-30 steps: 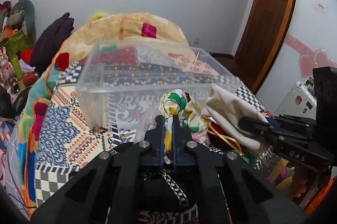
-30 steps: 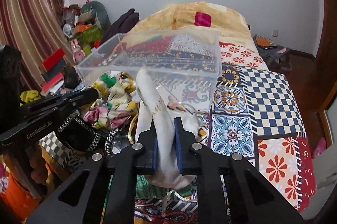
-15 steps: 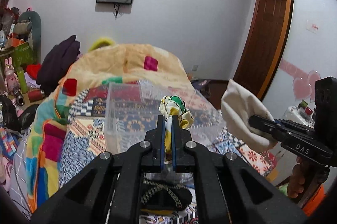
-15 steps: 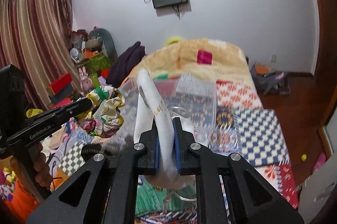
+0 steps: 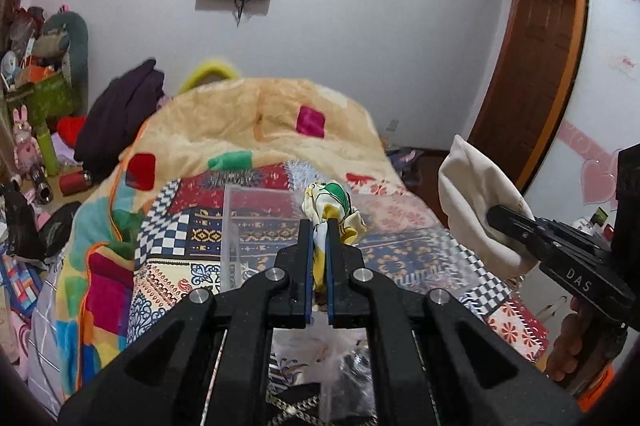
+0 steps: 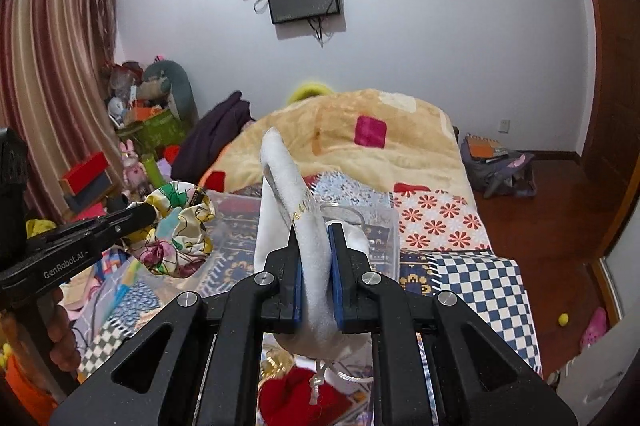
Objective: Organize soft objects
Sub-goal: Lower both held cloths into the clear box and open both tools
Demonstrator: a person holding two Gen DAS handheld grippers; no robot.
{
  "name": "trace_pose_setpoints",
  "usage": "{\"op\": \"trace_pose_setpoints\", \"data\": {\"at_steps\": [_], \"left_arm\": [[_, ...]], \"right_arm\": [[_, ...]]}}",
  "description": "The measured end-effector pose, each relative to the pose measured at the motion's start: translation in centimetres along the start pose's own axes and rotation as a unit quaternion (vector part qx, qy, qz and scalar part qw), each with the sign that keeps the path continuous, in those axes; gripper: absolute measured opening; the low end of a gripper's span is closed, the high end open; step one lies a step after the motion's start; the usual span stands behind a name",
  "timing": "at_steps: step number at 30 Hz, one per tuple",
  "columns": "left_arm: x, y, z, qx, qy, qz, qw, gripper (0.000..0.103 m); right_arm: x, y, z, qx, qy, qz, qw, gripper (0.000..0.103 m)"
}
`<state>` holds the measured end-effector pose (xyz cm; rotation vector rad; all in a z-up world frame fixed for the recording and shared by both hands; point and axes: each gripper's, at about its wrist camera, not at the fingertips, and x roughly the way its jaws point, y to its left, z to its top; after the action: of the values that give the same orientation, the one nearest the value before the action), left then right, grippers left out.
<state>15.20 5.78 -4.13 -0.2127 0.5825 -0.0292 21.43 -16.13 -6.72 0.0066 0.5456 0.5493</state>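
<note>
Left wrist view, lower centre: the left gripper [image 5: 316, 226] is clenched on a crumpled silky floral scarf in yellow, green and white [image 5: 330, 204], which bunches above its fingertips, over the clear plastic storage box [image 5: 248, 222] on the patchwork quilt [image 5: 180, 226]. At the right edge, the right gripper [image 5: 496, 216] clamps a cream drawstring cloth pouch [image 5: 472, 202]. Right wrist view, centre: that pouch [image 6: 294, 210] stands upright between the closed pads; the scarf [image 6: 176, 234] hangs at mid-left from the left gripper [image 6: 146, 212].
</note>
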Motion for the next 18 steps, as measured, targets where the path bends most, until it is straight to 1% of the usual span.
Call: {"op": "trace_pose_setpoints", "data": {"at_steps": [4,7,9,14,18], "left_arm": [[3.0,0.9,0.1,-0.008,0.047,0.001,0.9989,0.004],[5.0,1.0,-0.4,0.0,0.077,0.007,0.997,0.004],[6.1,1.0,-0.9,0.004,0.095,0.006,0.9954,0.004],[7.6,0.9,-1.7,0.009,0.121,0.005,0.9925,0.004],[8.1,0.9,-1.8,0.008,0.135,0.006,0.9907,0.004]], "right_arm": [[2.5,0.1,-0.3,-0.002,0.032,-0.008,0.999,0.01],[4.7,0.1,-0.8,-0.008,0.071,-0.004,0.997,0.01],[5.7,0.1,-1.0,-0.015,0.09,-0.007,0.996,0.011],[7.5,0.4,-1.9,-0.023,0.129,-0.01,0.991,0.011],[8.0,0.6,-2.0,-0.029,0.14,-0.01,0.99,0.012]]}}
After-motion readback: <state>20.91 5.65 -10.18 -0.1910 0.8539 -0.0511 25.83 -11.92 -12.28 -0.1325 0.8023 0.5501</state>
